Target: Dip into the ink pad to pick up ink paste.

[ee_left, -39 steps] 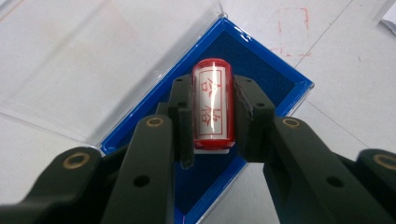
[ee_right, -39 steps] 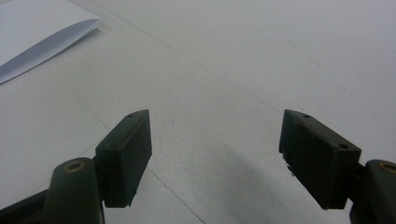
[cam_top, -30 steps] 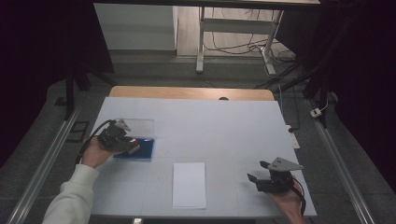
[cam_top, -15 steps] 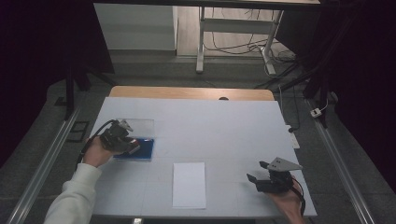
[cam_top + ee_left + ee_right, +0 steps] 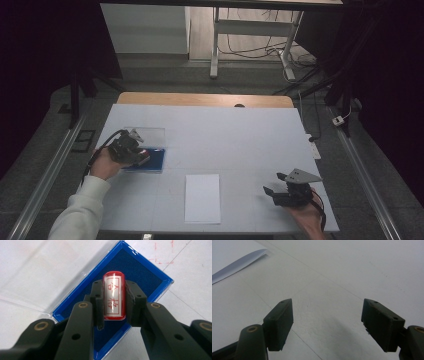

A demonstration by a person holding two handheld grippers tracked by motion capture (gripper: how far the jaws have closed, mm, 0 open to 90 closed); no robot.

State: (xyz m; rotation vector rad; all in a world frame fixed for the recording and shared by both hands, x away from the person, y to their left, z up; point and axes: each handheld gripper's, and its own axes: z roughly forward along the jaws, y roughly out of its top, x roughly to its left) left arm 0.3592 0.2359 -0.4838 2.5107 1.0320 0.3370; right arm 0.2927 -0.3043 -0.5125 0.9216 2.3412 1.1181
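Red stamp (image 5: 113, 295) clamped in left gripper (image 5: 113, 302), over the blue ink pad (image 5: 140, 272) at counter's (image 5: 240, 135) left. Right gripper (image 5: 327, 322) wide, holding nothing, near paper sheet (image 5: 202, 197). Risk: tilted stamp inks unevenly; smudged print.

White table top (image 5: 235, 145) covering most of a wooden board, whose bare tan edge (image 5: 200, 99) shows along the far side. Sheet of white paper (image 5: 202, 198) lying flat near the near edge, roughly midway across, long side running front to back; one corner of it (image 5: 239, 261) visible at upper left in the right gripper view, slightly lifted off the surface. Faint pencil-thin lines and a few red marks (image 5: 160, 257) on the table surface. Grey floor around, with metal rails (image 5: 42, 175) along both sides. Beyond the table, a white cabinet (image 5: 145, 27), a metal frame leg (image 5: 215, 42), loose cables (image 5: 250, 47), a white plug (image 5: 339, 120).
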